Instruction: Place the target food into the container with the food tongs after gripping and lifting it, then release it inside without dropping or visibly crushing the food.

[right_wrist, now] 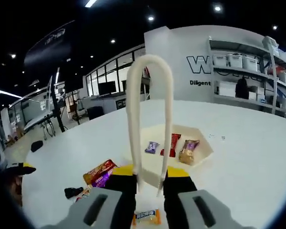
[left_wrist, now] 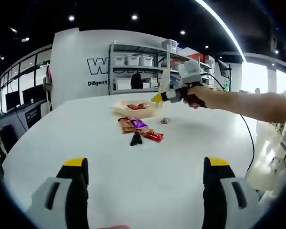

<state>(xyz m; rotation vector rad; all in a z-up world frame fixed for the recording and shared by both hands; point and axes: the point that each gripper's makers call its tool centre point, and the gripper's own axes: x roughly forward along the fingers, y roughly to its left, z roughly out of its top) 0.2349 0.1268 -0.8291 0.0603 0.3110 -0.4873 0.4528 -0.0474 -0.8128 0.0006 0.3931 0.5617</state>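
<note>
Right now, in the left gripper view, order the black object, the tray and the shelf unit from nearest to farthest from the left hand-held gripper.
1. Black object, nearest, mid-table by the wrappers.
2. Tray, behind the wrappers.
3. Shelf unit, farthest, against the back wall.

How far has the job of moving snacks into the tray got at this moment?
Done: three wrapped snacks lie in the tray. In hand: the right gripper holds the tongs over the tray, nothing visibly between the tips. Left: packets on the table, such as the orange packet and a small candy. The left gripper is open.
</note>
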